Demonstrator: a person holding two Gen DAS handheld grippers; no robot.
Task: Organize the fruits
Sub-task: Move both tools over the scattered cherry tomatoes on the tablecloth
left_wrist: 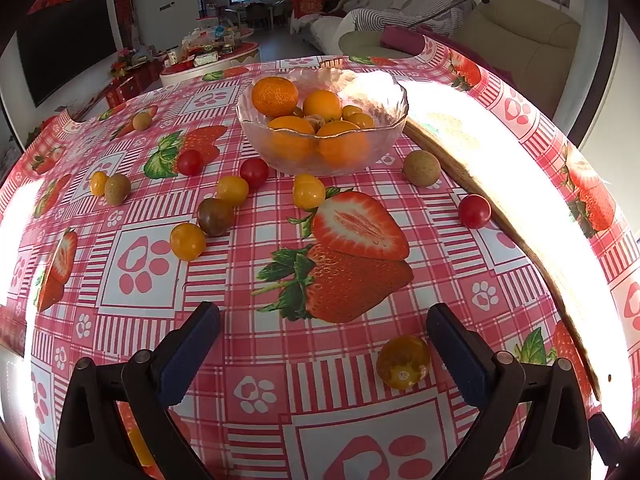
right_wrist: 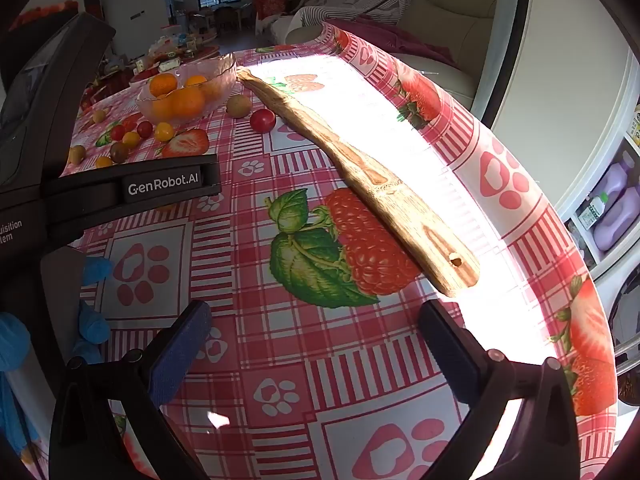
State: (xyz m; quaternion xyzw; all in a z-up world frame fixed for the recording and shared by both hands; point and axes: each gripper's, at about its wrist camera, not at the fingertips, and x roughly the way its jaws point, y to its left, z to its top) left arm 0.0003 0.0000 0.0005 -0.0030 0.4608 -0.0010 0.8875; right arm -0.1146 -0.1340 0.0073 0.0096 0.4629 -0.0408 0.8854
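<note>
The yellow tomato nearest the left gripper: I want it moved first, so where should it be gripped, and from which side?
Grip the yellow tomato across its round middle, coming straight down from above. It lies alone on the tablecloth, just inside the open left gripper's right-hand finger, so shift slightly that way first.

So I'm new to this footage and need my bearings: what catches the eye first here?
The glass bowl piled with oranges stands at the table's far side, on a loud pink tablecloth printed with strawberries. Cherry tomatoes, red and yellow, lie scattered in front of it. A long wooden board lies in the sun glare on the right, and both grippers' fingers stand wide open, empty.
</note>
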